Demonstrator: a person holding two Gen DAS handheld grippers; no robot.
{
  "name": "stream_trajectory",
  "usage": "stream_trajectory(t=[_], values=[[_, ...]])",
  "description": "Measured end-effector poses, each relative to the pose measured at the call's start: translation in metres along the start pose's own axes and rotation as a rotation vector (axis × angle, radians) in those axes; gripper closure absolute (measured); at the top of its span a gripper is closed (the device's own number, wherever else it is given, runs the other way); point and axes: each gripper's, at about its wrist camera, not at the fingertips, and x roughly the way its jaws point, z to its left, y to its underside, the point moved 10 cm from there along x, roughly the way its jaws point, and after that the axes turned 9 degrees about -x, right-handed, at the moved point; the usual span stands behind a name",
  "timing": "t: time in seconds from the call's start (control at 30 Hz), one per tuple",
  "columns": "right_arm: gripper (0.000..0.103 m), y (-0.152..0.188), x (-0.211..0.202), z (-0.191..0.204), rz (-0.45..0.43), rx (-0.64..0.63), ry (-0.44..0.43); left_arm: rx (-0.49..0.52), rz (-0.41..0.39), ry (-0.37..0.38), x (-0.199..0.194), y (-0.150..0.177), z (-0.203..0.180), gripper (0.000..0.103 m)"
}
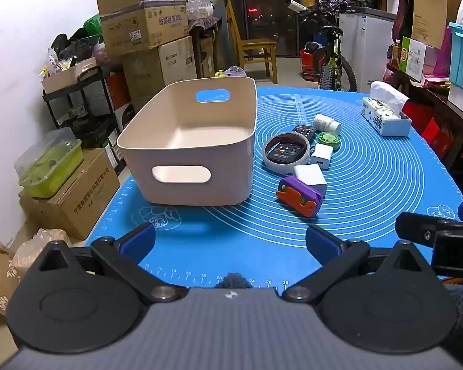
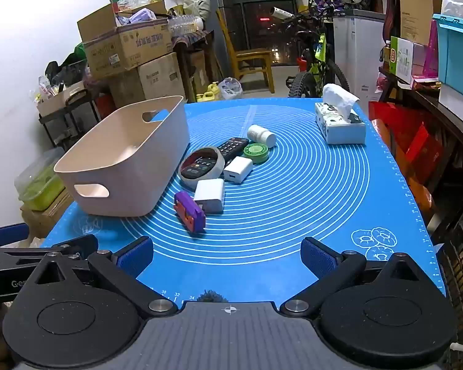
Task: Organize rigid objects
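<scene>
You hadn't started: both claws, left (image 1: pixel 230 240) and right (image 2: pixel 227 254), were wide open and empty, bin (image 1: pixel 182 182) was empty, all items (image 1: pixel 299 166) sat beside it on the worktop.

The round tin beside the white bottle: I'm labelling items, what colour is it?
Green tin, clearest in the right wrist view.
</scene>
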Motion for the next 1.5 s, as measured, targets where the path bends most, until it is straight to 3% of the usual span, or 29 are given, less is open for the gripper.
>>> stream_trajectory(t=[1.5], values=[[0.002,0.0019,0.0045,-0.002,0.013,0.017,-0.01,0.02,0.011,-0.016,0.0015,0.0011,-0.002,0.001]])
